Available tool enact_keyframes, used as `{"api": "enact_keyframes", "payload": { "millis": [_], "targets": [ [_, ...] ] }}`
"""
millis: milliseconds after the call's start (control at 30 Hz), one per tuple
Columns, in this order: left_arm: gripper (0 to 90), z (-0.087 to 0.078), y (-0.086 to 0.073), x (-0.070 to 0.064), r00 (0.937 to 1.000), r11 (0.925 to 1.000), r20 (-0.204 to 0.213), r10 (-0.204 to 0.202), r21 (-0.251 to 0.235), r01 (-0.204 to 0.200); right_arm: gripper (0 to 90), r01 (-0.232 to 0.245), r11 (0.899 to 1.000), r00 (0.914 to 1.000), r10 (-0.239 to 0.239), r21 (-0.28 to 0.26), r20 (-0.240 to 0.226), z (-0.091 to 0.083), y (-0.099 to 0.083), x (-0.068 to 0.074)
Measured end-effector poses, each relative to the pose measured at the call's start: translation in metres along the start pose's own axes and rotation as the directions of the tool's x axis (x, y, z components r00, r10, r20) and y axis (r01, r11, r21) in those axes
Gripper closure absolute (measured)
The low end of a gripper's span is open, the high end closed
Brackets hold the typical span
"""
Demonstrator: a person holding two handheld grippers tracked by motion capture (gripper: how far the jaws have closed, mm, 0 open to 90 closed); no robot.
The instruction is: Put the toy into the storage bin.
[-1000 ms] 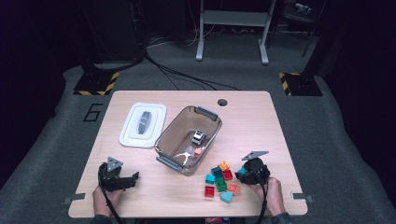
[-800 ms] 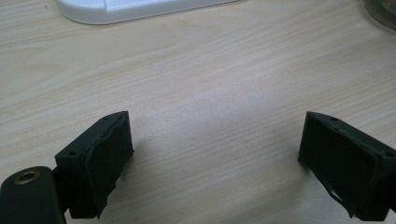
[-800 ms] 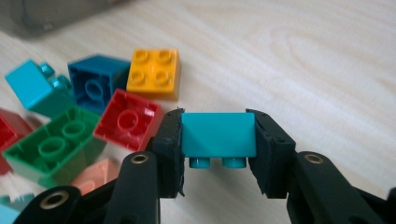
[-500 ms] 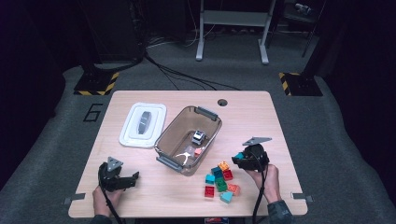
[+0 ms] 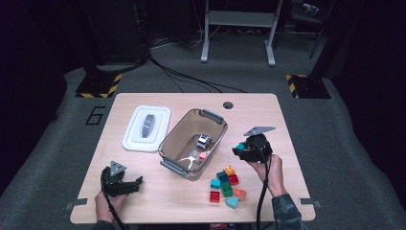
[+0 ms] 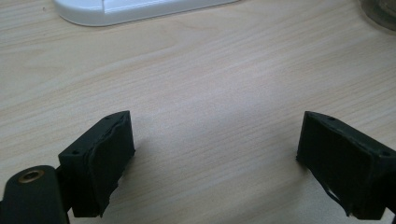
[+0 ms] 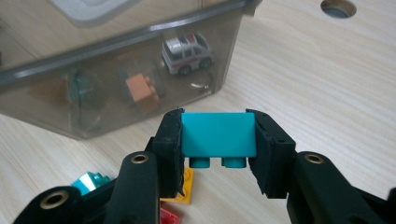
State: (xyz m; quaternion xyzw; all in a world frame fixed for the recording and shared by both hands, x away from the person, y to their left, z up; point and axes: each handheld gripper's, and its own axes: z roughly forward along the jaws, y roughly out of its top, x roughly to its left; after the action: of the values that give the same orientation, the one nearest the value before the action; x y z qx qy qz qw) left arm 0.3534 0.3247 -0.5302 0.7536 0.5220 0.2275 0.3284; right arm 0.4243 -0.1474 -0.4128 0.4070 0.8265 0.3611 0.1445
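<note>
Your right gripper (image 7: pixel 218 140) clamps a teal brick (image 7: pixel 218 134) beside the bin (image 5: pixel 168 143) — a few toys inside, seven bricks (image 5: pixel 226 186) left near the table's front edge; left gripper (image 6: pixel 219 163) idles, jaws apart.

In the right gripper view, the bottom edge is cutting off the right gripper (image 7: pixel 218 140), and its jaws are covering both ends of the teal brick (image 7: pixel 218 134). The yellow brick (image 7: pixel 182 186) and red brick (image 7: pixel 170 215) at 7 o'clock of it are mostly hiding behind the left jaw. Inside the tinted bin (image 7: pixel 56 70), a greenish piece (image 7: pixel 83 91) is blurring beyond recognition. In the left gripper view, the white lid (image 6: pixel 135 8) is getting cropped at 12 o'clock. In the high view, the bin's small white item (image 5: pixel 188 158) is staying too small to identify.
</note>
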Motion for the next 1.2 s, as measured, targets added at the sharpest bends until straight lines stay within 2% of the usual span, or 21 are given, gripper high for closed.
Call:
{"api": "enact_keyframes", "payload": {
  "millis": [400,700,900,1200],
  "targets": [
    [10.6,0.000,0.000,0.000,1.0000,1.0000,0.000,0.000,0.000,0.000,58.9,0.010,0.998,0.9999,-0.010,-0.058,0.008,-0.011,0.034,0.001],
    [10.6,0.000,0.000,0.000,1.0000,1.0000,0.001,-0.002,-0.006,0.002,58.9,0.037,0.995,0.9991,-0.035,-0.089,0.023,-0.016,0.058,0.002],
    [10.7,0.000,0.000,0.000,1.0000,1.0000,0.000,-0.001,-0.005,0.001,58.9,0.062,0.995,0.9977,-0.060,-0.082,0.033,-0.009,0.074,0.003],
    [10.6,0.000,0.000,0.000,1.0000,1.0000,0.000,0.000,0.000,0.000,58.8,0.098,0.994,0.9952,-0.097,-0.056,0.016,0.011,0.093,0.010]
  ]
}}
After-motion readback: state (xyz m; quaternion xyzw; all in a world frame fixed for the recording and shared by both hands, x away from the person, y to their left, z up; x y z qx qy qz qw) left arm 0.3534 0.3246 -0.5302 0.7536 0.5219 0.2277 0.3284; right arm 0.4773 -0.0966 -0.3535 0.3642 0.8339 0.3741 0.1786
